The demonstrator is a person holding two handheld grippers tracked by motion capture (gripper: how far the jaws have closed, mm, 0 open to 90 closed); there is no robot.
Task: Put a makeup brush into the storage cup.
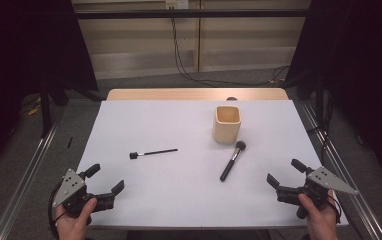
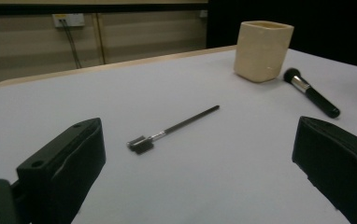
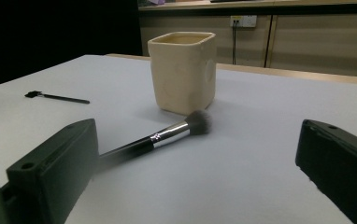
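On the table (image 1: 179, 200), the cup (image 1: 227, 123) stands behind the makeup brush (image 1: 232, 161), the thin brush (image 1: 153, 152) to their left.

Lab-style recording room | white-topped table (image 1: 189, 200) ringed by black curtains (image 1: 29, 45) | metal floor rails (image 1: 24, 185) flank both sides | cables (image 1: 179, 60) trail from a wall socket (image 1: 176, 4) on beige panels

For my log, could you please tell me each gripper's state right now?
Left gripper: open, holding nothing.
Right gripper: open, holding nothing.
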